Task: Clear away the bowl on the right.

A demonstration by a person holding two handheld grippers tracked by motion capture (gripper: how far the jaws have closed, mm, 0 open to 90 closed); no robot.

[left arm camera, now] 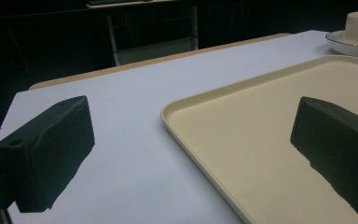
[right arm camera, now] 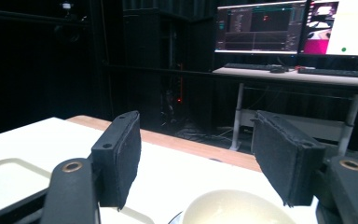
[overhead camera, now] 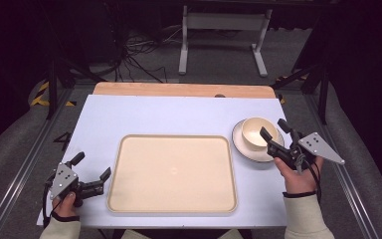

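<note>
A cream bowl (overhead camera: 255, 131) stands on a white plate (overhead camera: 243, 149) at the right of the white table. My right gripper (overhead camera: 273, 128) hovers just above and to the right of the bowl, open, with nothing between its pads. In the right gripper view the bowl's rim (right arm camera: 228, 207) lies below the spread jaws of the right gripper (right arm camera: 196, 140). A large beige tray (overhead camera: 171, 172) lies empty in the middle. My left gripper (overhead camera: 93, 165) rests open at the tray's near left corner, and the left gripper view has the left gripper (left arm camera: 193, 121) straddling the tray's edge (left arm camera: 177, 121).
The table's wooden far edge (overhead camera: 179, 89) borders a dark floor with cables and a white desk frame (overhead camera: 224, 22). Metal rails (overhead camera: 345, 184) run along both sides of the table. Monitors (right arm camera: 261, 28) stand on a far desk.
</note>
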